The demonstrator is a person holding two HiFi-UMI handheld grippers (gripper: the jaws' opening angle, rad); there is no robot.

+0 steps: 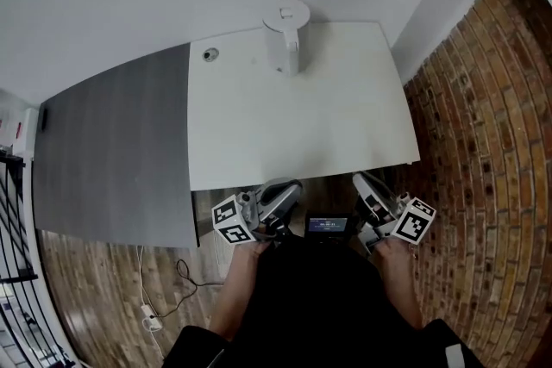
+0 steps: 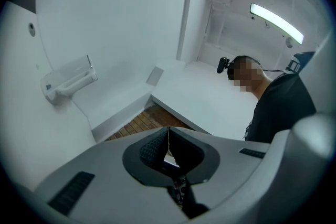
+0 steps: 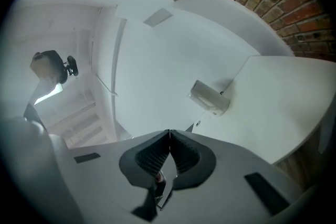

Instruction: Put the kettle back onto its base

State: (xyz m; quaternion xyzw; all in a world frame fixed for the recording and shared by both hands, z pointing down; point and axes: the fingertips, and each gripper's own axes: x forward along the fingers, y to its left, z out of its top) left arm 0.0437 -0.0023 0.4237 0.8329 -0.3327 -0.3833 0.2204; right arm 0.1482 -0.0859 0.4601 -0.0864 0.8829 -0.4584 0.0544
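The white worktop (image 1: 328, 125) carries a white kettle (image 1: 286, 39) at its far edge, well beyond the left gripper (image 2: 168, 131); a small round fitting (image 1: 210, 54) lies further left.

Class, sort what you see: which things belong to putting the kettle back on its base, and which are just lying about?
Belong to the job:
kettle, at the far edge of the white table
left gripper, shut and empty
right gripper, shut and empty

Just lying about:
grey surface
round grommet
floor cable
brick wall
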